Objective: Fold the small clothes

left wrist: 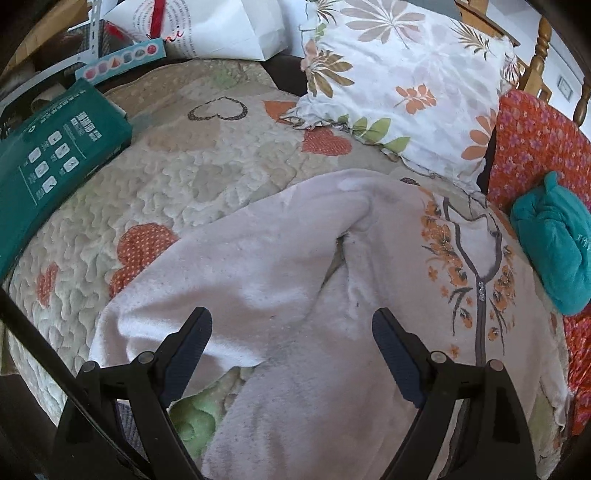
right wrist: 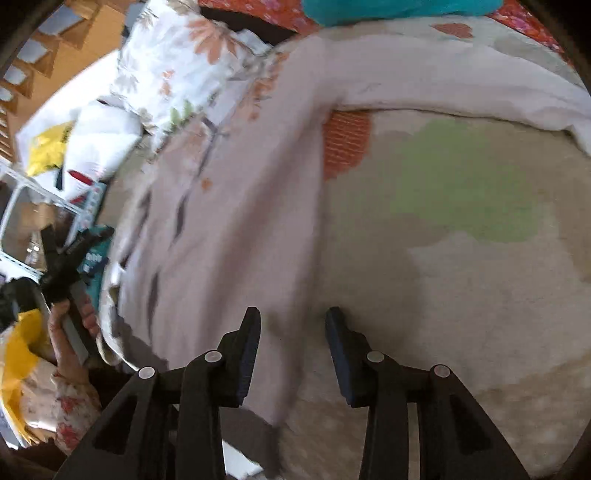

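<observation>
A pale pink long-sleeved top (left wrist: pixel 295 266) with an orange flower and grey branch print lies spread on the quilted bedspread (left wrist: pixel 177 173). One sleeve is folded across its body. My left gripper (left wrist: pixel 291 325) is open and empty, hovering just above the top's lower part. In the blurred right wrist view the top (right wrist: pixel 236 206) lies to the left with one sleeve stretched out to the upper right. My right gripper (right wrist: pixel 293 325) is open and empty, above the top's side edge and the bedspread (right wrist: pixel 461 229). The left gripper (right wrist: pixel 70 254), held by a hand, shows at the far left.
A floral pillow (left wrist: pixel 402 85) lies at the head of the bed. A folded teal garment (left wrist: pixel 554 240) rests on a red flowered cloth (left wrist: pixel 535 147) at the right. A green box (left wrist: pixel 55 151) and a white paper bag (left wrist: pixel 221 29) sit at the left and back.
</observation>
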`<control>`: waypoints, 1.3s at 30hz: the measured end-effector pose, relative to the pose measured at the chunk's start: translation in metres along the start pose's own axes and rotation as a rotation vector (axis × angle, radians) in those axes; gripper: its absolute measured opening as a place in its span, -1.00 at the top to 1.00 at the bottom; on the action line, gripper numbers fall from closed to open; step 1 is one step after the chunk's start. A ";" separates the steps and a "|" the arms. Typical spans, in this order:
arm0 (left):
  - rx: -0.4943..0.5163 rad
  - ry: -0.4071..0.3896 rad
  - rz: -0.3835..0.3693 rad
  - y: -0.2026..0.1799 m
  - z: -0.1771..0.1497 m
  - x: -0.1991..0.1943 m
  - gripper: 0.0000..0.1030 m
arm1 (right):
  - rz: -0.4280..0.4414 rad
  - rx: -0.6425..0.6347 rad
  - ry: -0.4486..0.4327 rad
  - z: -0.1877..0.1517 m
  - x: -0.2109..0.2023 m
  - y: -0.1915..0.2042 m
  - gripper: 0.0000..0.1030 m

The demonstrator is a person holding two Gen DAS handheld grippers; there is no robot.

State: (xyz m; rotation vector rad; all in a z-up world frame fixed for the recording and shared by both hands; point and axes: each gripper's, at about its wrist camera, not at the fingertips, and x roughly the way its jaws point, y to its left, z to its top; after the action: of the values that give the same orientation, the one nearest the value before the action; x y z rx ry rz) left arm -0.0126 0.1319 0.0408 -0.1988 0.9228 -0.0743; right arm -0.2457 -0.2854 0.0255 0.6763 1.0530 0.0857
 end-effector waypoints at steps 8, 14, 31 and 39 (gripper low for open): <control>-0.018 -0.033 0.025 0.032 -0.003 -0.017 -0.70 | 0.195 0.028 0.035 -0.026 0.025 0.010 0.22; -0.132 -0.006 0.013 0.067 -0.010 -0.018 -0.70 | 0.080 -0.020 0.016 -0.047 0.030 0.023 0.79; 0.028 -0.032 -0.016 0.023 -0.039 -0.041 -0.70 | -0.046 0.000 0.054 -0.091 -0.046 -0.017 0.88; 0.055 -0.002 -0.063 0.012 -0.043 -0.035 -0.70 | -0.293 0.240 -0.287 -0.008 -0.123 -0.103 0.66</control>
State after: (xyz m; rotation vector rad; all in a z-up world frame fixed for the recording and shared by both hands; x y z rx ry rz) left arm -0.0685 0.1429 0.0406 -0.1765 0.9119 -0.1573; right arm -0.3410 -0.4102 0.0611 0.7186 0.8807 -0.3866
